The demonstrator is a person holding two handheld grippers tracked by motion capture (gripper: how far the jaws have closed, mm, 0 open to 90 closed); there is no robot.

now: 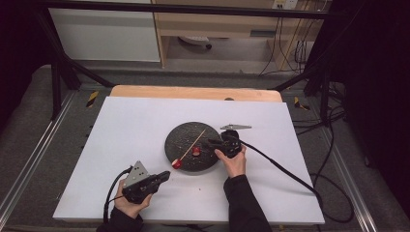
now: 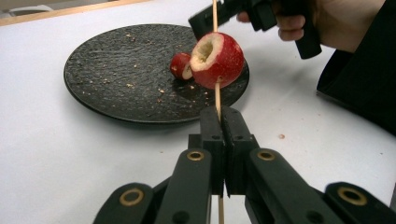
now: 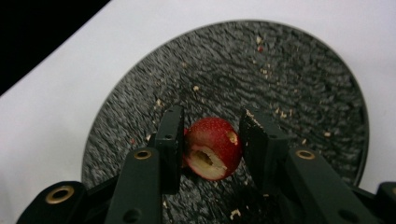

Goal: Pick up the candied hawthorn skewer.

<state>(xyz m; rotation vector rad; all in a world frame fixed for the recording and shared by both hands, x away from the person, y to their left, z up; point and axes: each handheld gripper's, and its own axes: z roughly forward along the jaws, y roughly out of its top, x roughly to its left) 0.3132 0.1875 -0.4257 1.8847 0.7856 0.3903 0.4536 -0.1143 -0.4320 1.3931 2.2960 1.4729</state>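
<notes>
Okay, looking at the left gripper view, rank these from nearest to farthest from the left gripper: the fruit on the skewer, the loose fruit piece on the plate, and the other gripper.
1. Skewered fruit, just above the left gripper.
2. Loose fruit piece, behind it on the plate.
3. Right gripper, at the top.

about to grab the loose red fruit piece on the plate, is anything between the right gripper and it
Nothing visible. In the right gripper view the red fruit piece lies on the dark plate between the right gripper jaws, a gap still showing on one side. The skewer with its other piece stands apart.
</notes>
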